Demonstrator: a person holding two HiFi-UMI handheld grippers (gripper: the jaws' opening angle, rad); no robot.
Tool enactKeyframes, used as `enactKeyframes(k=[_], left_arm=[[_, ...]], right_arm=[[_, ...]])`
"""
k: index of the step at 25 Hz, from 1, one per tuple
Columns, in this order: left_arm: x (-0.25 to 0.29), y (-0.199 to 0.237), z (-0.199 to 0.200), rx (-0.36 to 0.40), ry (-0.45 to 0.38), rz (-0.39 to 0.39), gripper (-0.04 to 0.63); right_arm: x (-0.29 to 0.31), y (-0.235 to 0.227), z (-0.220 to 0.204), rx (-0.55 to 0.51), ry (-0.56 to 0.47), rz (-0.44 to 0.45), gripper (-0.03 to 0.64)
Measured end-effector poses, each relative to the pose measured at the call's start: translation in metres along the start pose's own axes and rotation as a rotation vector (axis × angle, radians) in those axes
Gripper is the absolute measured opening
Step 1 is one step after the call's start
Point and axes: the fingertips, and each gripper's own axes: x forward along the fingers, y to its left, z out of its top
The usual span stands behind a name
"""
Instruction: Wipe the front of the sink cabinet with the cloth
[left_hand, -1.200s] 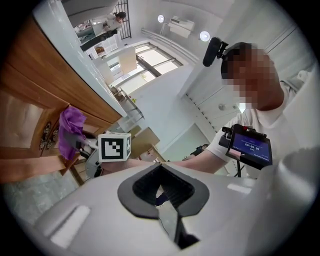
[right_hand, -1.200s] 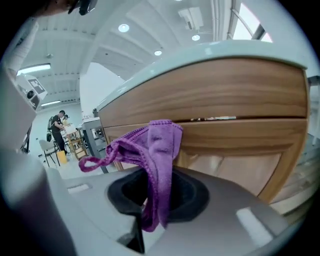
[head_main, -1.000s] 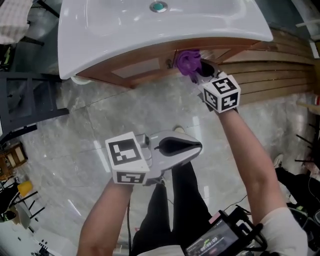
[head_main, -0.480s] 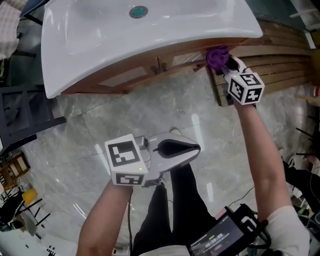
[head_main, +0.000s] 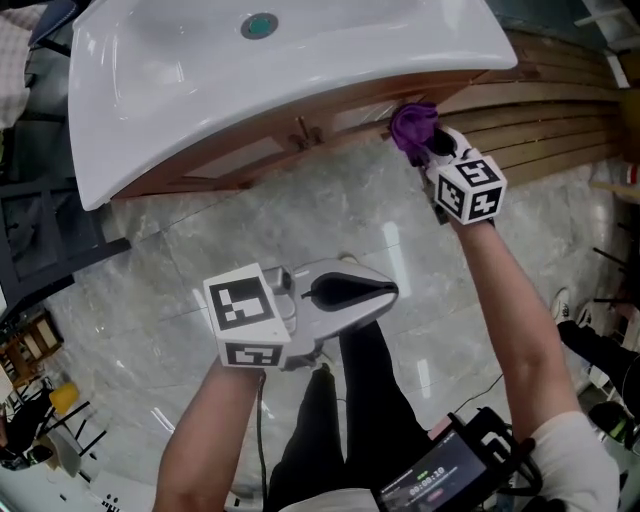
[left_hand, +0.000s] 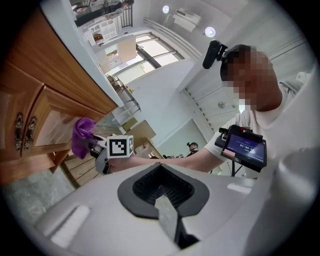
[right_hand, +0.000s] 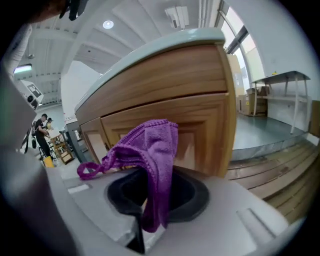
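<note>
The purple cloth (head_main: 412, 125) is pressed against the wooden cabinet front (head_main: 250, 155) near its right end, below the white sink (head_main: 200, 90). My right gripper (head_main: 428, 142) is shut on the cloth (right_hand: 152, 150), which drapes over its jaws right in front of the cabinet door panel (right_hand: 165, 107). My left gripper (head_main: 385, 291) is held back over the floor, away from the cabinet, shut with nothing in it. In the left gripper view the cloth (left_hand: 81, 136) and the right gripper's marker cube (left_hand: 120, 146) show to the right of the two door handles (left_hand: 24, 132).
Grey marble-look floor (head_main: 200, 230) lies below the cabinet. Wooden slats (head_main: 560, 120) run along the right of the cabinet. A dark metal frame (head_main: 40, 225) stands at the left. The person's legs (head_main: 350, 420) and a chest-mounted screen (head_main: 450, 480) are at the bottom.
My right gripper has carried the cloth rightward along the cabinet front, from beside the door handles to near the right end. The left gripper has stayed put.
</note>
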Motion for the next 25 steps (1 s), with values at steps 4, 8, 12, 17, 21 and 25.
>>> enactKeyframes(k=[4,8,12,17,21,25], left_arm=[[-0.003,0.0,-0.006,-0.011,-0.003,0.012,0.006],[-0.01,0.003,-0.01,-0.028,-0.02,0.022,0.006],[-0.014,0.005,-0.008,-0.032,-0.033,0.028,0.006],[-0.014,0.011,-0.008,-0.023,-0.029,0.031,0.006],[-0.008,0.015,-0.008,-0.024,-0.026,0.021,0.006],[0.0,0.018,-0.011,-0.034,-0.013,0.006,0.006]], right_arm=[[0.031,0.063,-0.011,-0.008,0.018,0.121,0.075],[0.059,0.113,-0.004,-0.024,0.005,0.214,0.075],[0.073,0.124,0.0,-0.045,0.01,0.237,0.075],[0.064,0.065,-0.012,-0.021,0.027,0.137,0.075],[0.05,-0.001,-0.022,0.002,0.037,0.022,0.075],[0.032,-0.056,-0.036,0.032,0.059,-0.08,0.075]])
